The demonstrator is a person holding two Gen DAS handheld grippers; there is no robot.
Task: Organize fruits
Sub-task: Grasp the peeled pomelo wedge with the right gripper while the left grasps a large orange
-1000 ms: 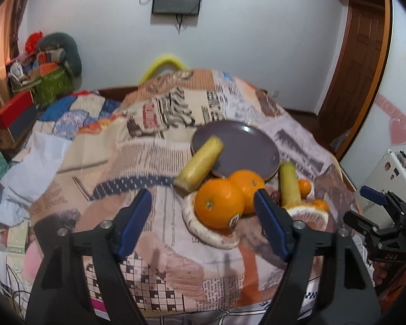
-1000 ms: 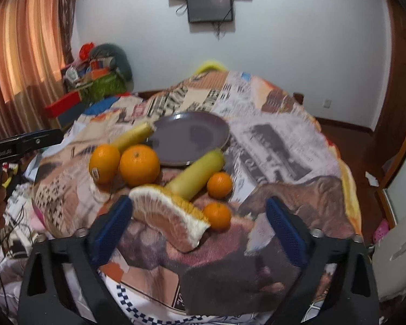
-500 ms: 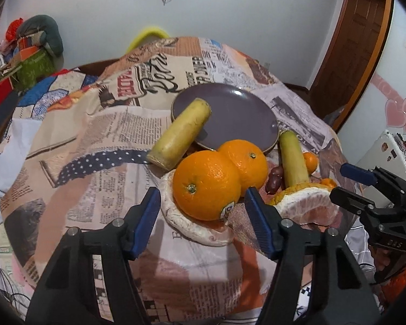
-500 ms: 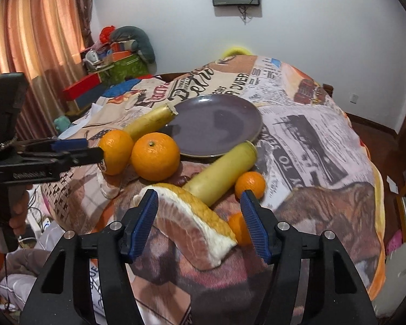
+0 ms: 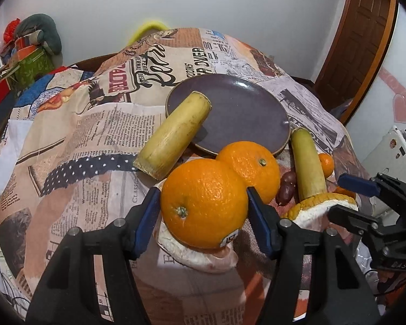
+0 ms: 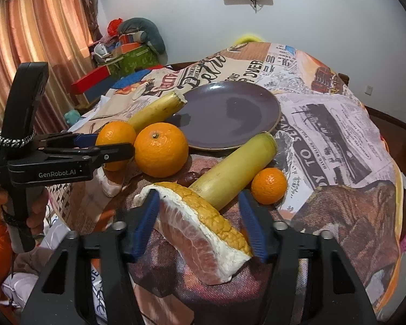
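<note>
My left gripper (image 5: 201,203) has its blue pads on both sides of a large orange (image 5: 203,203), which sits on a pomelo slice (image 5: 197,257); the jaws touch it. A second orange (image 5: 250,168) lies just behind. My right gripper (image 6: 200,224) is open around a pomelo wedge (image 6: 203,233), the left pad touching it, the right pad a little apart. The empty purple plate (image 5: 243,111) lies beyond, with one sugarcane piece (image 5: 176,135) resting on its rim and another (image 5: 308,165) to its right. A small tangerine (image 6: 268,185) lies by the right gripper.
The fruit lies on a bed covered by a newspaper-print cloth (image 5: 94,124). Dark dates (image 5: 285,187) lie between the oranges and the cane. Boxes and clutter (image 5: 19,62) stand at the back left, a wooden door (image 5: 365,35) at the right.
Both grippers moved forward and down over the fruit and narrowed. The left closed in on the front orange; the right came around the pomelo wedge.
</note>
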